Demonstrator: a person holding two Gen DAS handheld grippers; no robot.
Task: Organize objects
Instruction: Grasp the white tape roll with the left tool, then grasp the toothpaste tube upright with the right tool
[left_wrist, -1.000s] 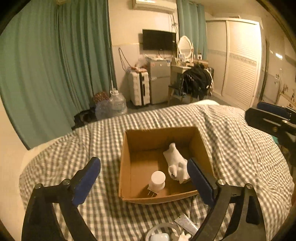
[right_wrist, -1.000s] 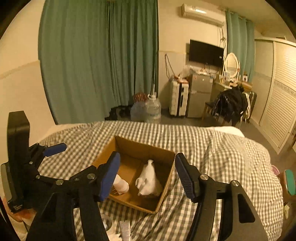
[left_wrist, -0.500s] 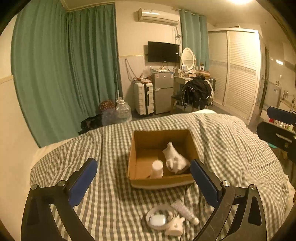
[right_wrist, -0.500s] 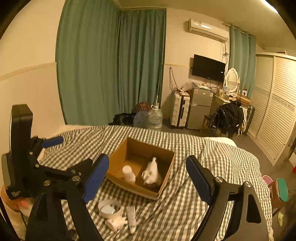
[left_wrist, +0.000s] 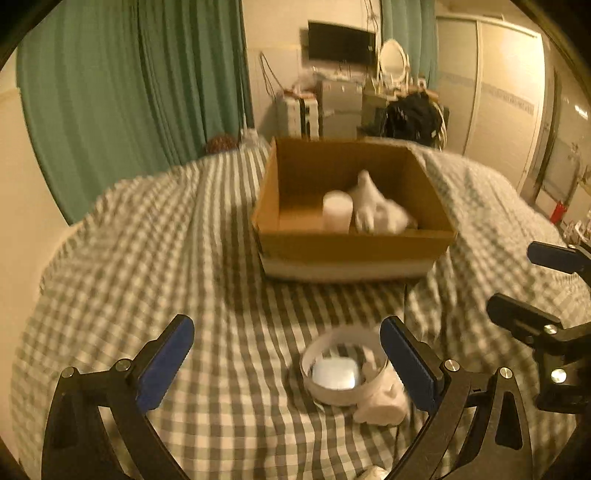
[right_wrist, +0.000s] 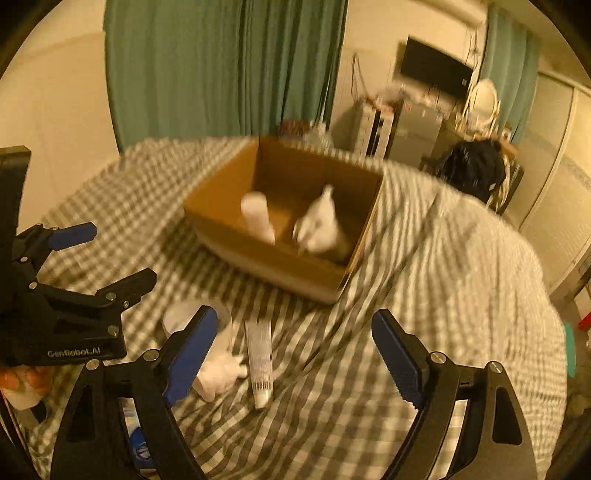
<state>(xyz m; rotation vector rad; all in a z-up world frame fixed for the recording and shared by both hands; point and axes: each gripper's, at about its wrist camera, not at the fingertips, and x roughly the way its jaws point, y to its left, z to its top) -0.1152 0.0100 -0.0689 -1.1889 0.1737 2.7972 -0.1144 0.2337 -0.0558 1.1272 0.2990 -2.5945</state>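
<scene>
A cardboard box on the checked bed holds a white cylinder and a white figure. In front of it lie a white tape ring with a small white case inside it, a white lump and a white tube. My left gripper hangs open over the ring with nothing between its fingers. My right gripper stands open above the tube, holding nothing.
The checked cover slopes away at the bed's edges. Green curtains, a suitcase, a desk and wardrobe doors stand beyond the bed. A hand holds the left gripper. A blue-labelled item lies at the near edge.
Both grippers pulled back from the box and sank toward the bed, so the loose items now lie close under the fingers. The right jaws spread wider early on.
</scene>
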